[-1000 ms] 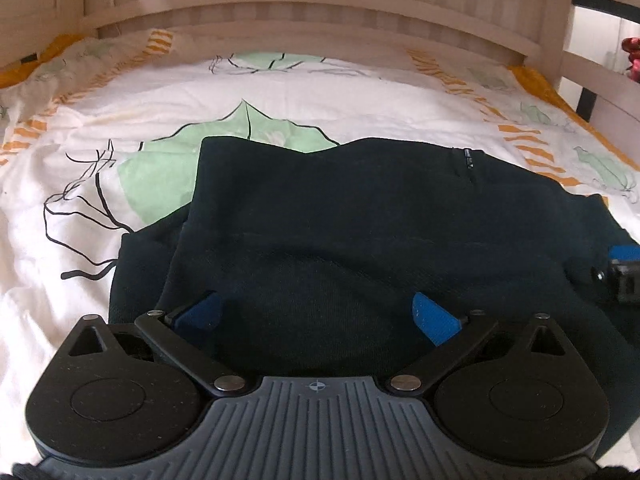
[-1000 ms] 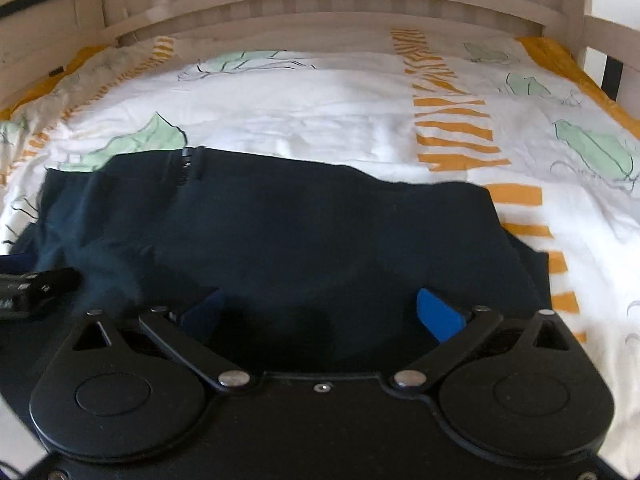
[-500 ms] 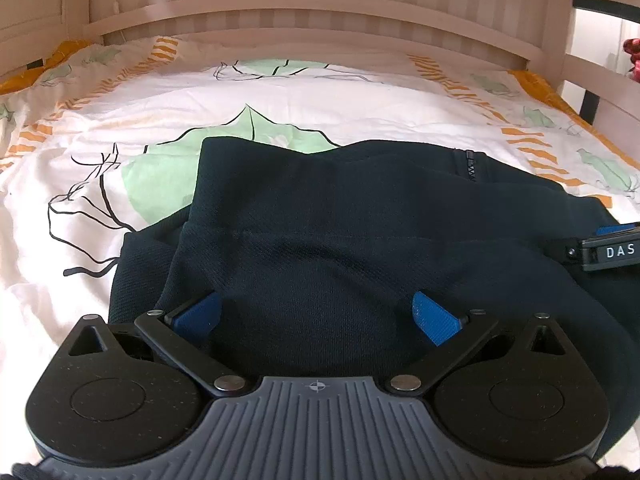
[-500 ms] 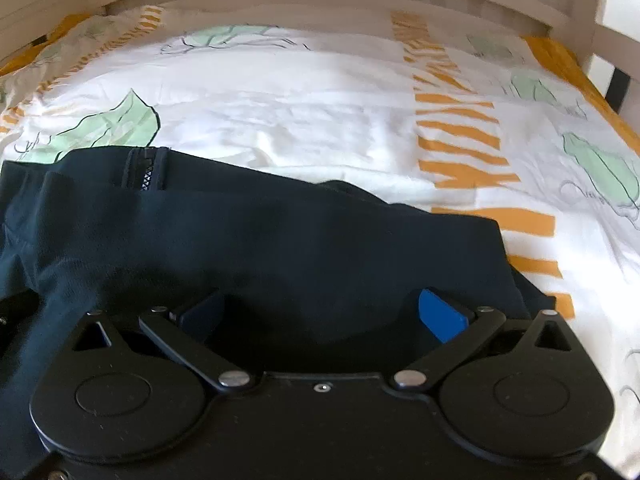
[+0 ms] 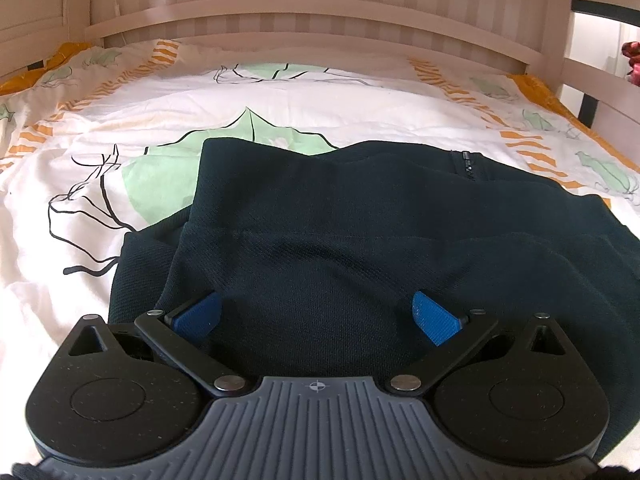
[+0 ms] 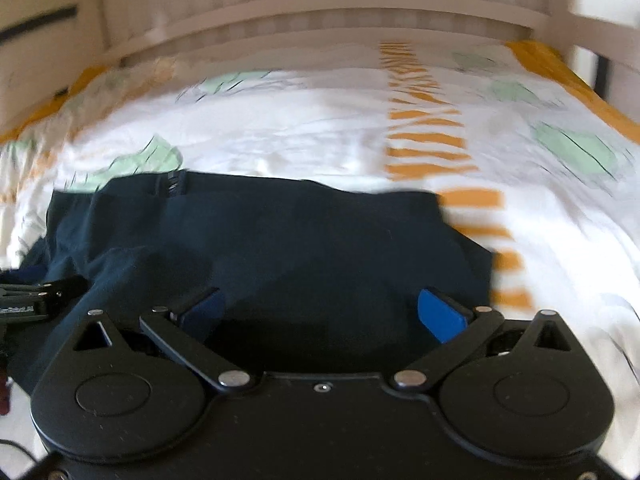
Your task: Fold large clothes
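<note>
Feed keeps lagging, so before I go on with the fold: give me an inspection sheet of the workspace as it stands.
Surface: bed sheet, white with green leaves and orange stripes, lightly wrinkled.
Job's things: dark garment lying folded in layers on the sheet; zipper near its far edge.
Clutter: nothing seen.
Grippers: left gripper open over the garment's near part, nothing between the fingers; right gripper open over the garment, likewise; its view is motion-blurred. The left gripper shows at the left edge of the right view.
Cables: thin dark line at the right view's lower left corner, possibly a cable; cannot tell.
Surroundings: slatted pale headboard behind; side rail at right.
</note>
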Demonstrator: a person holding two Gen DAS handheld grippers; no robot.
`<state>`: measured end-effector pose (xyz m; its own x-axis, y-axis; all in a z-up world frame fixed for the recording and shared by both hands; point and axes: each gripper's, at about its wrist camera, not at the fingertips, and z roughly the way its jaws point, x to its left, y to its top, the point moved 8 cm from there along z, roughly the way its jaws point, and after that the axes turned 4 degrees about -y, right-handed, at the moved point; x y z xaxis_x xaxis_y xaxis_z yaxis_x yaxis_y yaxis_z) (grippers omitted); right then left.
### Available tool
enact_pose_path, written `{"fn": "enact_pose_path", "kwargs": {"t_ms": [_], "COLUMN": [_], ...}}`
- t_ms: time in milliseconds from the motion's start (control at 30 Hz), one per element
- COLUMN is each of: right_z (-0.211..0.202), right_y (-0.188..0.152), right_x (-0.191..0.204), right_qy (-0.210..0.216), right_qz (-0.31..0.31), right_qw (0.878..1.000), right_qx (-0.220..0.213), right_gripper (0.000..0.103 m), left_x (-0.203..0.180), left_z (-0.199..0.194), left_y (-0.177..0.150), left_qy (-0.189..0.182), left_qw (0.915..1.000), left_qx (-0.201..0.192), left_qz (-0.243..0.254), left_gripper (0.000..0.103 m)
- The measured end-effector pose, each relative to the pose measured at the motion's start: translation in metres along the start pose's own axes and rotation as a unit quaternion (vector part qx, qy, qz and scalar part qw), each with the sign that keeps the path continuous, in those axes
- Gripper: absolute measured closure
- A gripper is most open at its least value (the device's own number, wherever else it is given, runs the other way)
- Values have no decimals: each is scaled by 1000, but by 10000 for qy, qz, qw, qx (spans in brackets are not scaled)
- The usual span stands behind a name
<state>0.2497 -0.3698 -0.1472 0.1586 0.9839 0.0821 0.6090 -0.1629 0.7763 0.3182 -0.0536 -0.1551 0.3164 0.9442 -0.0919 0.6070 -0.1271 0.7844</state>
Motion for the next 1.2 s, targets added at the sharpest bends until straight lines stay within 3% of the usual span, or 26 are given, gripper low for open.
{"fn": "enact_pose_path", "kwargs": {"t_ms": [167, 333, 500, 667, 767, 867, 967, 1100, 1133, 1200], "right_z": [-16, -13, -12, -13, -12, -9, -3, 4, 5, 6], "right_y": [-15, -25, -29, -35, -36, -34, -31, -27, -25, -24], "right_x": [-45, -62, -54, -45, -44, -46, -47, -46, -45, -44], "right_qy": [-85, 405, 879, 1208, 1332, 1508, 1732, 2029, 2074, 2092], "right_qz": [781, 1386, 1400, 1366, 1426, 1597, 1750, 1870, 1865, 1849], "right_qw": [9968, 9887, 9851, 9821, 9797, 9745, 9683, 9604, 9595, 9594], "right_qx": [115, 407, 474, 466, 450, 450, 425, 396, 399, 396], "right_gripper": [1, 1, 0, 0, 0, 0, 0, 0, 0, 5], "left_x": [4, 29, 77, 105, 106, 94, 73, 61, 61, 65], "left_z": [-4, -37, -70, -67, -58, -43, -22, -9, -10, -14], "left_y": [5, 11, -2, -28, -30, -17, -7, 1, 1, -1], "left_qy": [-183, -791, -667, -690, -901, -1115, -1634, -1653, -1726, -1824], "left_qw": [9996, 9946, 9905, 9807, 9736, 9716, 9633, 9624, 9601, 9540], "left_qx": [177, 292, 234, 674, 651, 664, 757, 764, 731, 639], "left_qz": [-125, -606, -1175, -1699, -1992, -1980, -1988, -2016, -2077, -2293], "left_gripper": [0, 0, 0, 1, 1, 1, 1, 1, 3, 35]}}
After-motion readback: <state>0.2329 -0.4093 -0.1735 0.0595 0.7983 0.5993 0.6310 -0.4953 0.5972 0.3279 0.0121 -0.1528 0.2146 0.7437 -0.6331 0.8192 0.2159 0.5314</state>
